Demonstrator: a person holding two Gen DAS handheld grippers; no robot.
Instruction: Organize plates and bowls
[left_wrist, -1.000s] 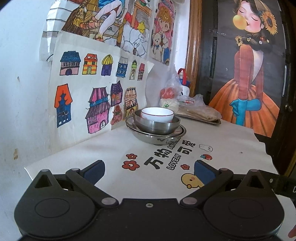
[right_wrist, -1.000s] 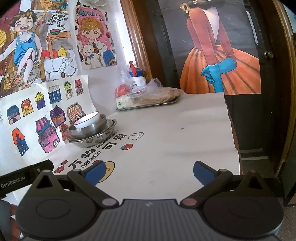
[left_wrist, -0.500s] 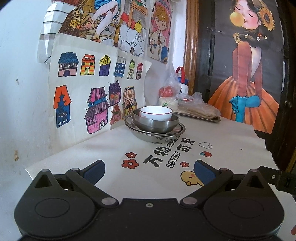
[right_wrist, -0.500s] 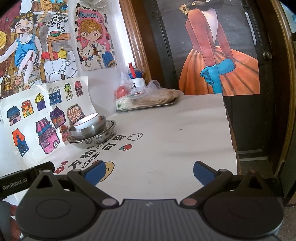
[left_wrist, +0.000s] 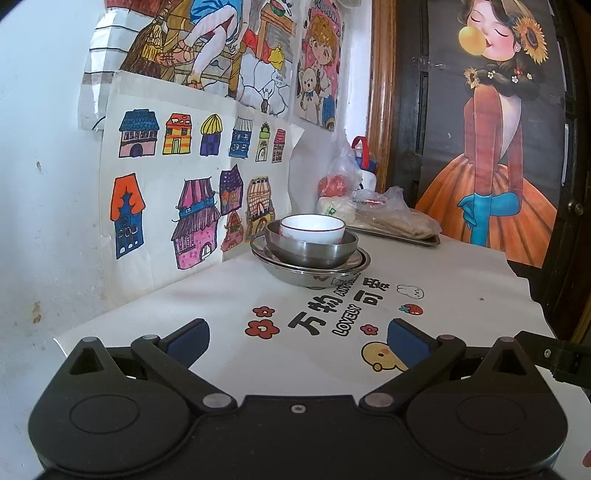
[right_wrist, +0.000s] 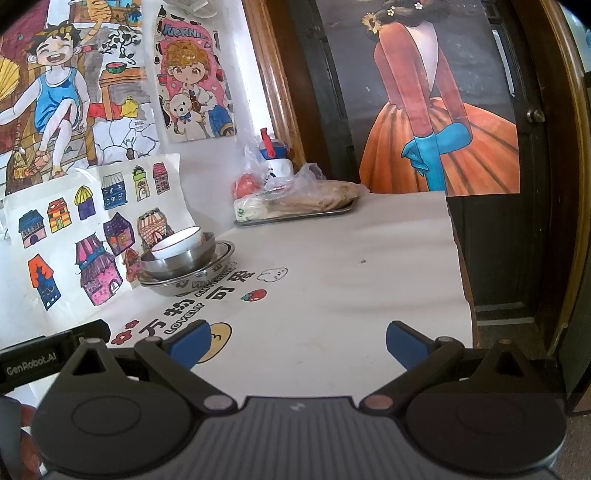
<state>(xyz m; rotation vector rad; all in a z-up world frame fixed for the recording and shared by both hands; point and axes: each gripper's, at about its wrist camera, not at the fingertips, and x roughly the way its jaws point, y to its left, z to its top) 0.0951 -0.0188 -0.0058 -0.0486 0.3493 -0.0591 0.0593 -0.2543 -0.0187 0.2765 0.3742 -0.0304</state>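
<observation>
A white bowl (left_wrist: 313, 229) with a red rim sits inside a steel bowl (left_wrist: 312, 251), which rests on a wide steel plate (left_wrist: 314, 273), stacked near the wall on the white table. The stack also shows in the right wrist view: white bowl (right_wrist: 177, 242), steel bowl (right_wrist: 181, 262), steel plate (right_wrist: 188, 282). My left gripper (left_wrist: 297, 338) is open and empty, low over the near table, well short of the stack. My right gripper (right_wrist: 297, 339) is open and empty, to the right of the left one, with the stack far to its left.
A metal tray (left_wrist: 397, 236) with bagged food stands behind the stack, with a red-lidded bottle (right_wrist: 275, 157) at the wall. Drawings cover the wall on the left. The table's right edge (right_wrist: 461, 258) drops off beside a dark door.
Both grippers have drifted slightly; the stack sits a little lower and larger in the left wrist view. Both stay open. The dishes have not moved.
</observation>
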